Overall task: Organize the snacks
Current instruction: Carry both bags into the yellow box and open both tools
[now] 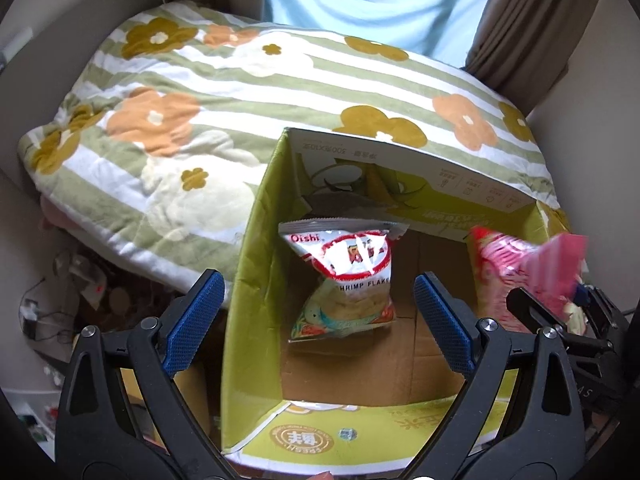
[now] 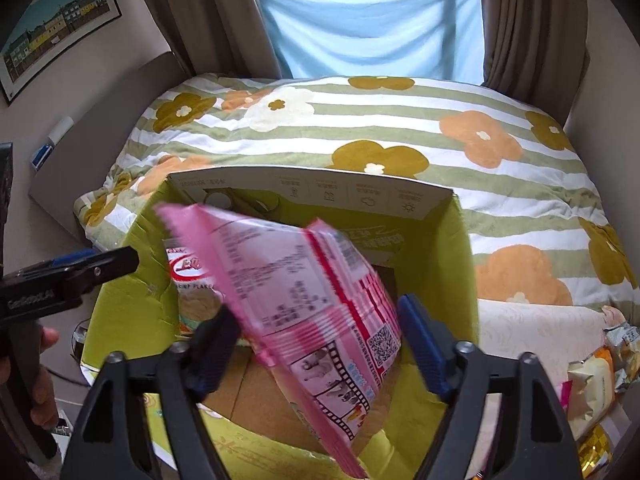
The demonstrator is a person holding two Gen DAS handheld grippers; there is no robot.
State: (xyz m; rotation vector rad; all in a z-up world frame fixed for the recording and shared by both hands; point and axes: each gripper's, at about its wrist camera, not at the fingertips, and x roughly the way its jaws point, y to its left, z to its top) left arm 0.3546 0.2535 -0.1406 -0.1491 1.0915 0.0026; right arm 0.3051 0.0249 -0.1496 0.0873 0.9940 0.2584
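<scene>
A: Start with the left wrist view. What's under the left gripper (image 1: 318,326)?

B: An open green cardboard box (image 1: 244,280) standing against a bed with a striped, flowered quilt (image 1: 240,92). The left gripper's blue-padded jaws stand wide apart over the box mouth and grip nothing. Between them, lower down inside the box, sits an Oishi shrimp flakes bag (image 1: 344,280), clear of both pads, top edge toward the far wall.

A: Anything else in there?

B: A pink snack bag (image 1: 516,272) at the box's right side, blurred, just beside the right gripper (image 1: 560,308), whose black fingers show at the right edge.

A: Now the right wrist view.

B: The right gripper (image 2: 318,346) is spread wide too. The pink snack bag (image 2: 316,312) lies tilted between its fingers, above the box (image 2: 132,312) opening; its left edge overlaps the left finger, but neither pad presses on it. The shrimp flakes bag (image 2: 192,284) peeks out behind it. The left gripper (image 2: 100,262) enters from the left, held by a hand (image 2: 38,364). More wrapped snacks (image 2: 596,376) lie outside the box, at right.
</scene>
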